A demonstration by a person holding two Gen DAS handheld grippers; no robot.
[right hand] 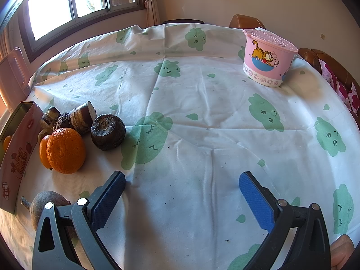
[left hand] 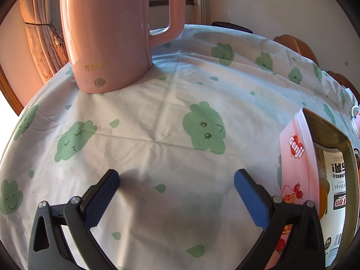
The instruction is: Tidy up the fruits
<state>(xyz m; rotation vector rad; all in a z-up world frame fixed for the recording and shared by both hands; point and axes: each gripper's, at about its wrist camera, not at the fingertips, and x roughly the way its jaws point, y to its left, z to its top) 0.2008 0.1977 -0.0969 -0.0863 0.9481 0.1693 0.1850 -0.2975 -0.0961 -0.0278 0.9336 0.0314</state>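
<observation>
Fruit: a large orange (right hand: 66, 150) lies on the tablecloth (right hand: 202, 117) at the left of the right wrist view, with a smaller orange fruit (right hand: 43, 151) touching its left side. Just behind and to the right sit several dark brown, ringed round items: the largest (right hand: 108, 131) stands just beside the large orange, and a cut piece (right hand: 82, 117) showing a white face lies with smaller ones (right hand: 50, 115) behind it. A further brown, rough-skinned item (right hand: 42, 202) lies nearer the camera, partly hidden by the left finger of the gripper; its kind cannot be told.

A pink tin box (right hand: 19, 155), open at the top, stands on the left edge just beside the fruit; something orange (right hand: 6, 141) shows inside it. The same tin box (left hand: 299, 168) appears at the right of the left wrist view, with printed packaging inside.

Right gripper (right hand: 182, 200): jaws wide apart, nothing between them, above bare cloth to the right of the fruit. Left gripper (left hand: 176, 198): jaws likewise wide apart and holding nothing, over bare cloth.

Other items: a pink kettle (left hand: 108, 33) stands upright at the far left of the left wrist view. A lidded pink cartoon cup (right hand: 267, 58) stands at the far right of the table, well apart from the fruit.
</observation>
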